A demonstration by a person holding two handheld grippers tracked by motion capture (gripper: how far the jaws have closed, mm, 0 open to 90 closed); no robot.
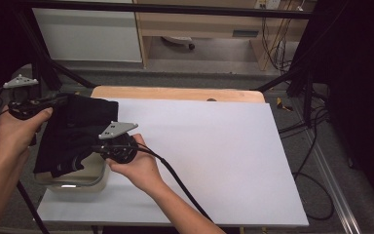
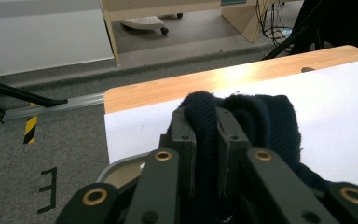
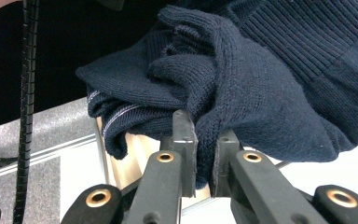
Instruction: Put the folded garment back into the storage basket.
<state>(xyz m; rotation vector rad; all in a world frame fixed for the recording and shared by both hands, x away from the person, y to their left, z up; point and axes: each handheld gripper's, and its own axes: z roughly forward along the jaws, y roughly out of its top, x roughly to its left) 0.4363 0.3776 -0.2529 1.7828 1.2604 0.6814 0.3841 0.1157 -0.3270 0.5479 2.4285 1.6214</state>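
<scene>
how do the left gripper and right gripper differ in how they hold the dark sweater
The left gripper pinches a ribbed fold of the dark navy knitted sweater at its far edge; the right gripper pinches a smoother knit fold at its near side, above the cream basket. In the high view the left sits farther out, the right over the white sheet. Both are shut on fabric.

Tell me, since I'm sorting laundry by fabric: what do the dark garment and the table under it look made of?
Garment: navy knit, likely wool or cotton, matte; ribbed rows and stitches show. Table: apparently light wood, slightly glossy with a glare patch, topped by a smooth white sheet.
</scene>
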